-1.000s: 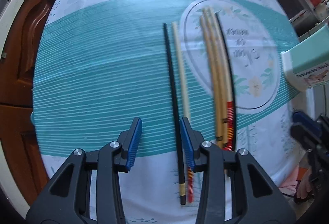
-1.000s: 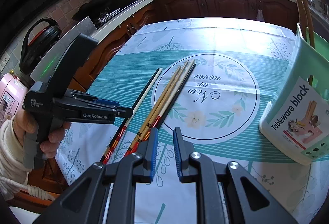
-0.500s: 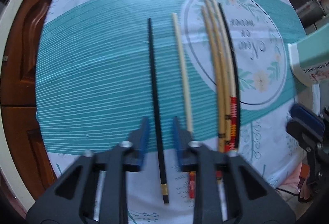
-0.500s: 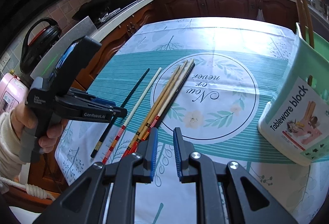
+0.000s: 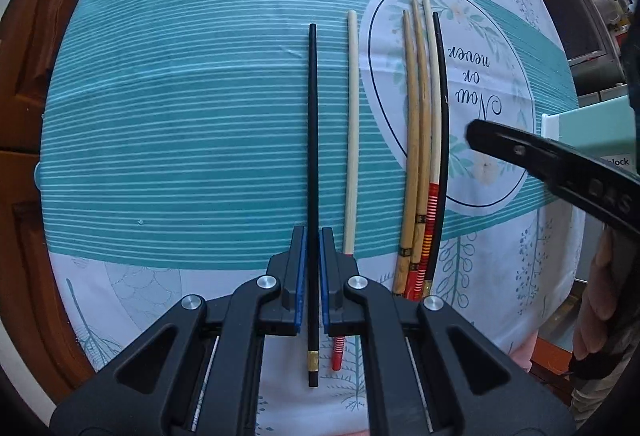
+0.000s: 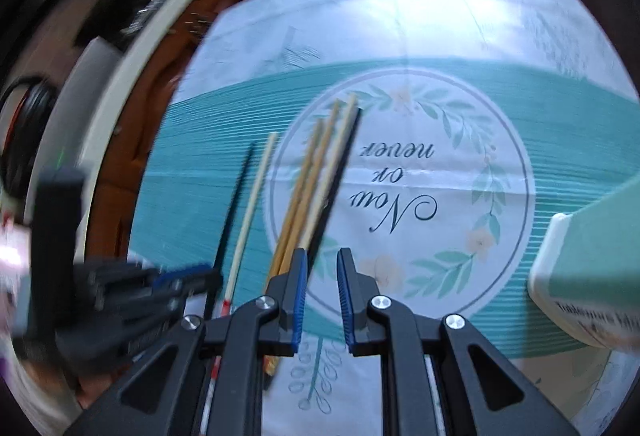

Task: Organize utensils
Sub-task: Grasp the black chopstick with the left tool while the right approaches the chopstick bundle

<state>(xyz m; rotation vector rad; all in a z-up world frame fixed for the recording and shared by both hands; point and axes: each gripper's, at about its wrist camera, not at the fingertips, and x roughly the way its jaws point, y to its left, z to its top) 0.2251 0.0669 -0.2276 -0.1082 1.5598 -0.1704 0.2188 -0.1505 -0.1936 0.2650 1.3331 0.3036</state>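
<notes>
Teal-striped tablecloth point(image 5: 180, 124) covers the table, with a printed round emblem point(image 6: 400, 196) reading "Now or never" and dark wooden cabinets point(image 5: 36, 48) beyond its edge. Pointing straight down, the left gripper point(image 5: 313, 236) has its blue pads pinching a black chopstick point(image 5: 312, 136), which runs away from the fingertips and also back between the arms to a gold-banded end. Just to the right of those fingers lies a cream chopstick point(image 5: 352, 124) (its red-striped end shows between the arms). Further right, a bundle of chopsticks point(image 5: 424, 140) lies side by side across the emblem's edge: two bamboo, one cream with red stripes, one black. The right gripper point(image 6: 322, 264) hovers with its fingers slightly parted and nothing between them, the bundle passing just left of its left finger. A pale green utensil holder point(image 6: 592, 268) stands to the right of those fingers.
</notes>
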